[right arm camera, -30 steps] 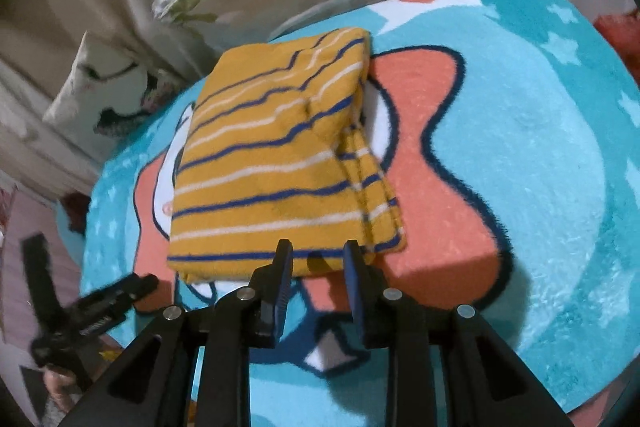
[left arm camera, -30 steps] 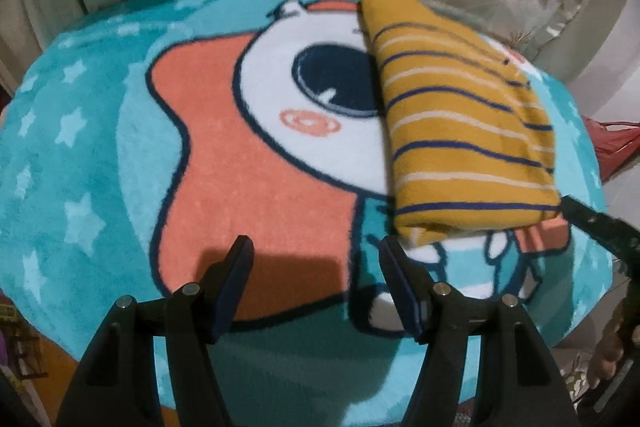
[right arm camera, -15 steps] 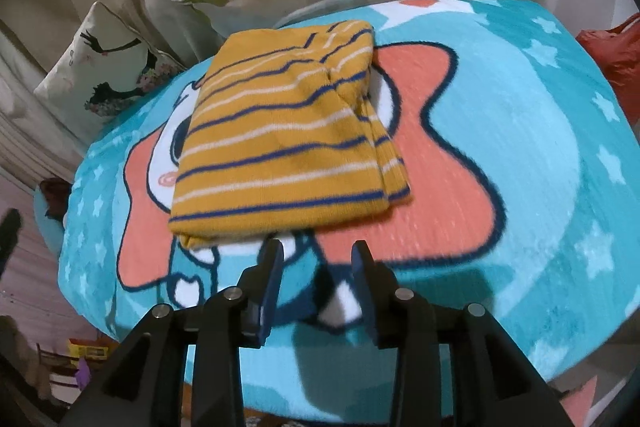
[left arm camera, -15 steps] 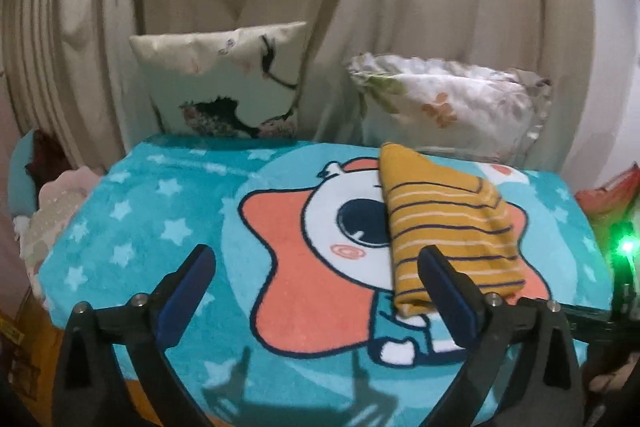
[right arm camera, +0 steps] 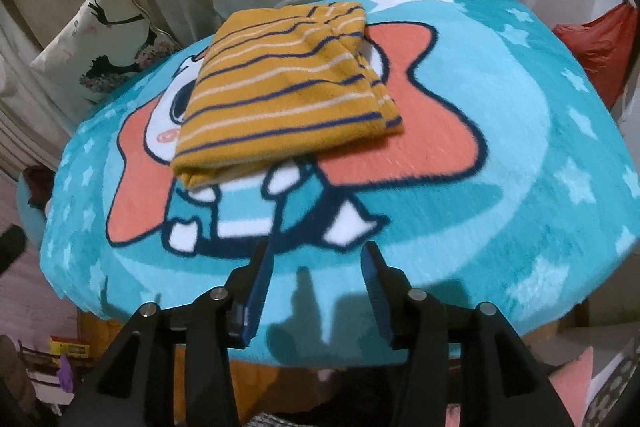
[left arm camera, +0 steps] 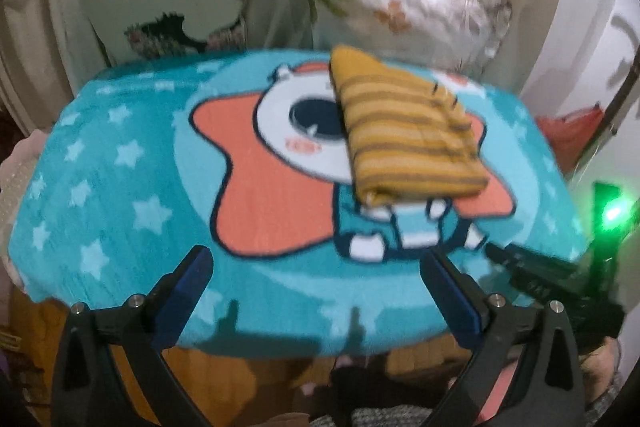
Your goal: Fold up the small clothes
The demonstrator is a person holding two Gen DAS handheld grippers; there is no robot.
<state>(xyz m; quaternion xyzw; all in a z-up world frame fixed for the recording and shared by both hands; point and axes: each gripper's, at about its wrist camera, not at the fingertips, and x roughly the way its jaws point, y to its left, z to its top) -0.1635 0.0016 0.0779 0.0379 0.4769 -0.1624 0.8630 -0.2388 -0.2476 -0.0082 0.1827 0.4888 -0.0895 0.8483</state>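
A folded mustard-yellow garment with navy and white stripes [left arm camera: 408, 139] lies on a turquoise cartoon blanket [left arm camera: 120, 163], right of its middle. It also shows in the right wrist view [right arm camera: 288, 95], on the blanket [right arm camera: 520, 155]. My left gripper [left arm camera: 316, 267] is open wide and empty, held back over the blanket's near edge. My right gripper [right arm camera: 316, 259] is open and empty, also over the near edge, well short of the garment. The right gripper's body shows at the lower right of the left wrist view [left arm camera: 552, 279].
Two patterned pillows [left arm camera: 168, 11] [left arm camera: 400, 11] lean against beige curtains behind the blanket. A red bag [right arm camera: 600, 43] sits at the far right. A green light [left arm camera: 612, 213] glows at the right edge. Clutter lies on the floor below the near edge.
Both grippers have pulled back from the garment toward the blanket's near edge. The left jaws opened wider, the right jaws opened from nearly closed. The garment stays folded in place.
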